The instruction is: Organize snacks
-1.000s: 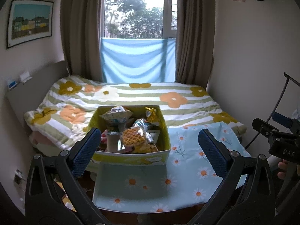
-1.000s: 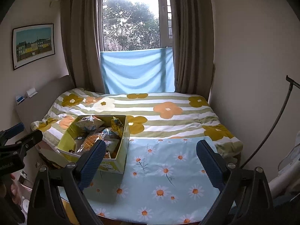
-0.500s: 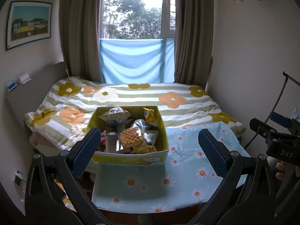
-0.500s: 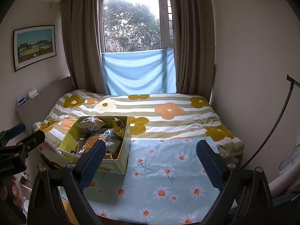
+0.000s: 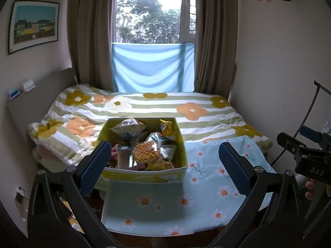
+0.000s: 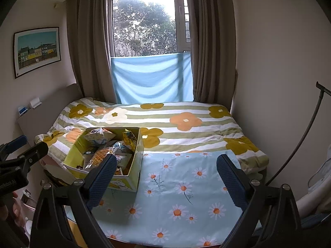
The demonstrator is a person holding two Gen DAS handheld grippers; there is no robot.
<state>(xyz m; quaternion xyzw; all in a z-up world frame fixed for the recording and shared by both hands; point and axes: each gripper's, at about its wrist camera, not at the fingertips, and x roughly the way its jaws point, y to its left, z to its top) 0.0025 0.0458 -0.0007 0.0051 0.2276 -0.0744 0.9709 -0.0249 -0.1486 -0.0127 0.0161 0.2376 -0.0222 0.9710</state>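
— Snacks sat heaped in the yellow-green box (image 5: 144, 176), didn't they? Where was that box?

— On the near left part of the daisy cloth (image 5: 206, 196), a pale blue sheet spread over the foot of the bed. Behind it lay the striped quilt (image 5: 144, 107) with big orange and mustard flowers. In the right wrist view the box (image 6: 135, 165) stood to the left, its corner turned toward the camera.

— And what was in it?

— A waffle in clear wrap (image 5: 146, 154) lay on top near the middle. A yellow packet (image 5: 168, 129) stood against the far right wall of the box, and a pale pouch with blue print (image 5: 129, 127) leaned at the far left. Smaller packs filled the rest, too jumbled to name.

— What were the tongs doing?

— The left gripper (image 5: 163, 163) had its blue-padded jaws spread wide, with nothing between them; the box showed in the gap, farther off and untouched. The right gripper (image 6: 165, 177) was just as wide apart and empty, hanging above bare daisy cloth to the right of the box.

— Anything else in the room?

— A window (image 6: 144, 20) with brown curtains (image 6: 91, 41) stood past the bed, a blue cloth (image 6: 153, 78) hung across its lower part, and a framed picture of houses (image 6: 37, 50) was on the left wall.
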